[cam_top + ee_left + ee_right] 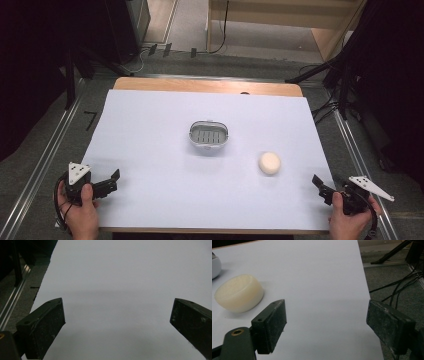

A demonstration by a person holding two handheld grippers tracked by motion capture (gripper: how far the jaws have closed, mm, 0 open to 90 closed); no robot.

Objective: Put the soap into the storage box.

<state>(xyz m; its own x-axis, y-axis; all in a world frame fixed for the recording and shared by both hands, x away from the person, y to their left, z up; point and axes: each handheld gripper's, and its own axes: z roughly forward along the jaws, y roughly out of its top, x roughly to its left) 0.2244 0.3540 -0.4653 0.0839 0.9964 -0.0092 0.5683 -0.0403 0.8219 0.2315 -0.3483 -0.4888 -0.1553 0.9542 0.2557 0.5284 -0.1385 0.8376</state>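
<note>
Claws rest low at the near table [150, 125] corners, left claw [111, 181] and right claw [320, 186] both spread wide and empty, angled inward, the cream soap [269, 163] lying near the right one.

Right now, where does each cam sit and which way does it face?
High view: fixed above the person's side, looking forward and down on the table; both hands show, with the left gripper and right gripper, soap and soap dish.
Left gripper view: rides the left gripper, looks along its open jaws over bare white table.
Right gripper view: rides the right gripper, faces the table's right edge past its open jaws.
Shared: the soap, high and right gripper views.
</note>
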